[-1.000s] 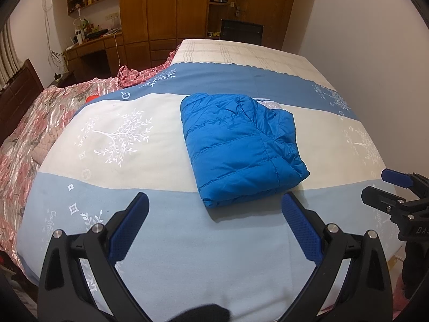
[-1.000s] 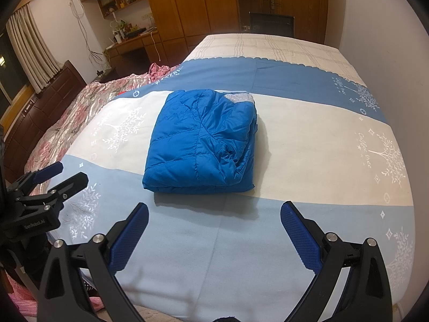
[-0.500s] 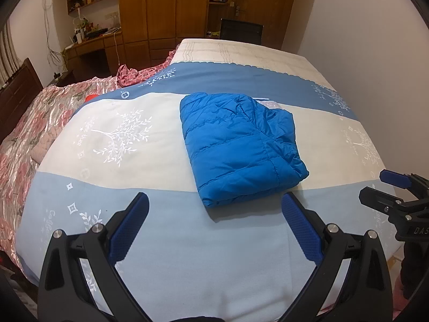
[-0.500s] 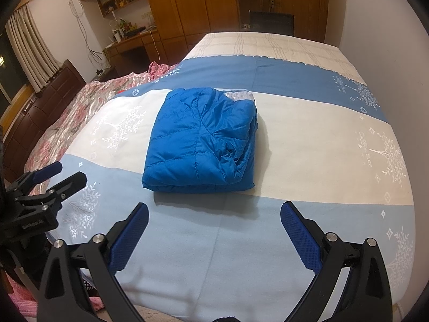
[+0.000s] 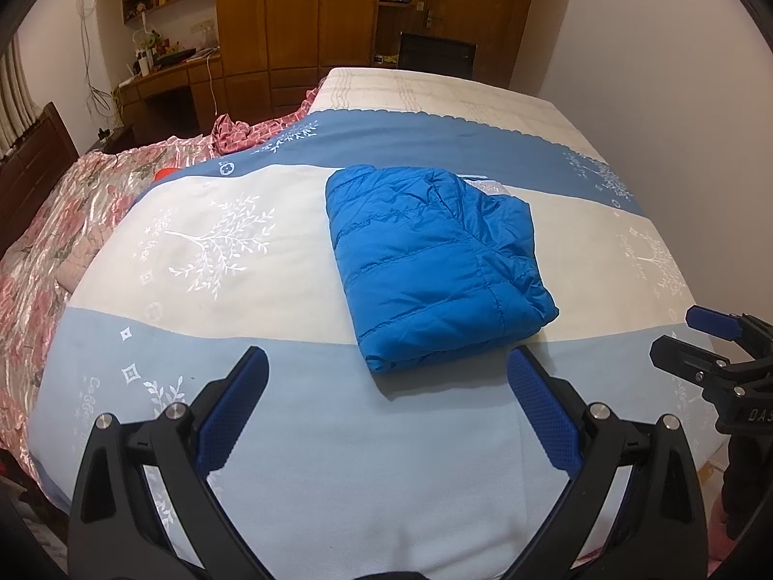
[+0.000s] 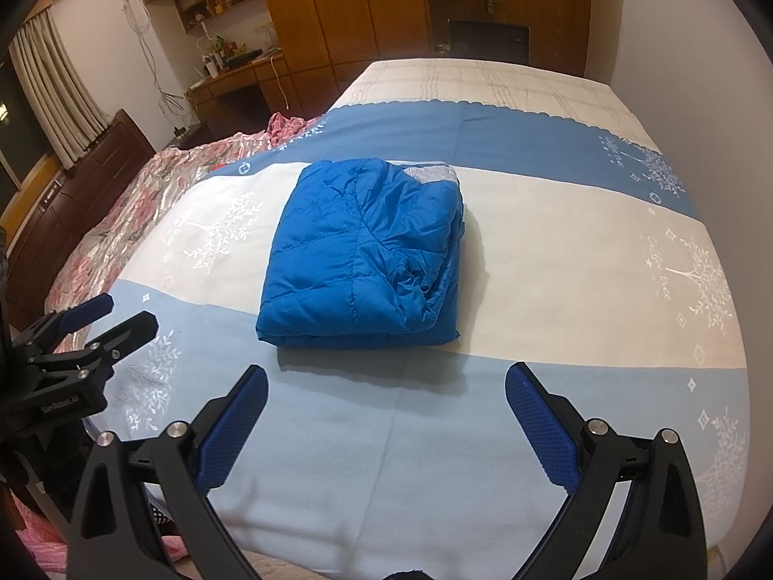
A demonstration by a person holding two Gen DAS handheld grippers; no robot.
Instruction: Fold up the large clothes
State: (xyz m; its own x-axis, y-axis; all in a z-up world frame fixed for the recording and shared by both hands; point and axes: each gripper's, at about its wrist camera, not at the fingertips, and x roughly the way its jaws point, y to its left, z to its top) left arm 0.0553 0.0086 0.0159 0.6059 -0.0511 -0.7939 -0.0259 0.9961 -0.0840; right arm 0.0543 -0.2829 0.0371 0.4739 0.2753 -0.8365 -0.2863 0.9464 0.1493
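A bright blue quilted jacket point(image 5: 435, 261) lies folded into a compact rectangle on the bed's white stripe; the right wrist view shows the same jacket point(image 6: 362, 251). My left gripper point(image 5: 386, 401) hovers open over the pale blue stripe, just short of the jacket's near edge, with nothing between its fingers. My right gripper point(image 6: 386, 411) is also open and empty, a little back from the jacket. Each gripper shows in the other's view: the right gripper point(image 5: 695, 338) at the right edge, the left gripper point(image 6: 125, 319) at the left edge.
The bed cover point(image 5: 338, 459) has blue, white and pale blue bands with tree prints. A pink floral quilt point(image 5: 53, 222) is bunched along the left side. Wooden wardrobes point(image 5: 299, 14) and a desk point(image 5: 169, 77) stand beyond the bed; a white wall point(image 5: 652, 72) runs along the right.
Almost nothing has moved. Both grippers hold open in nearly the same place, and the folded jacket lies as before.
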